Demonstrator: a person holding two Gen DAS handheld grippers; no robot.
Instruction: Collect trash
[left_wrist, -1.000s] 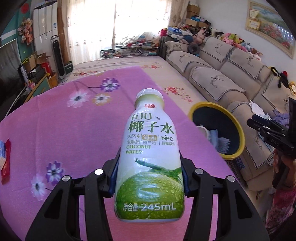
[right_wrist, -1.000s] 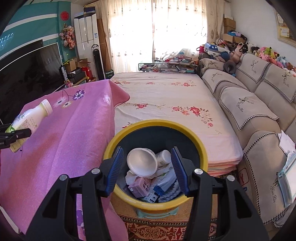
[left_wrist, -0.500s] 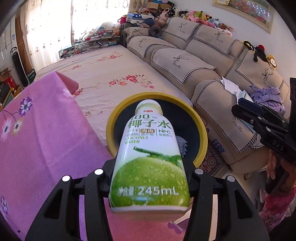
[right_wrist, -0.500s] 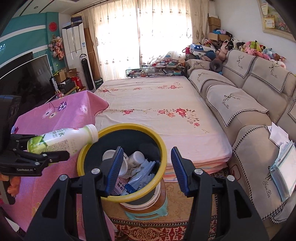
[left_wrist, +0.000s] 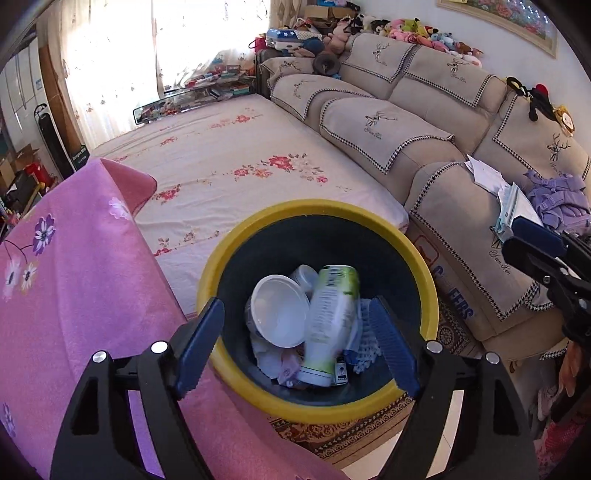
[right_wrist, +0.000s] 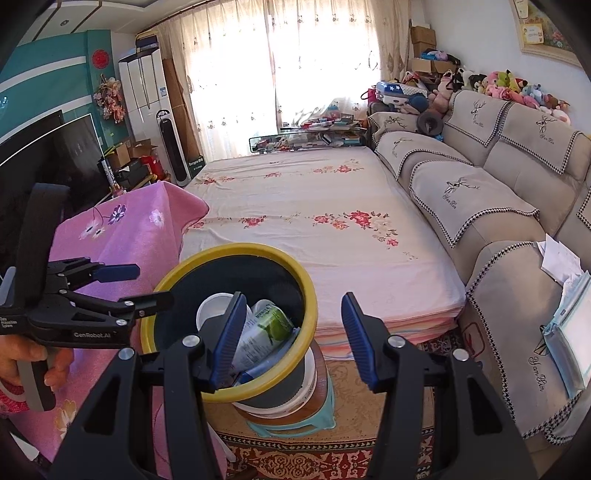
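Observation:
The coconut water bottle (left_wrist: 328, 325) lies inside the yellow-rimmed trash bin (left_wrist: 424, 280), on top of a white cup (left_wrist: 280, 314) and other trash. My left gripper (left_wrist: 299, 336) is open and empty, directly above the bin's mouth. In the right wrist view the bottle (right_wrist: 266, 332) shows in the bin (right_wrist: 310, 291), and the left gripper (right_wrist: 147, 286) hovers at the bin's left rim. My right gripper (right_wrist: 291, 336) is open and empty, just right of and above the bin.
A table with a pink flowered cloth (left_wrist: 74, 280) stands left of the bin. A bed with a floral sheet (left_wrist: 229, 166) lies behind it. A beige sofa (left_wrist: 461, 155) runs along the right. The bin rests on a stool over a patterned rug (right_wrist: 332, 443).
My left gripper opened over the bin and the bottle dropped in. The right gripper drifted slightly to the right of the bin.

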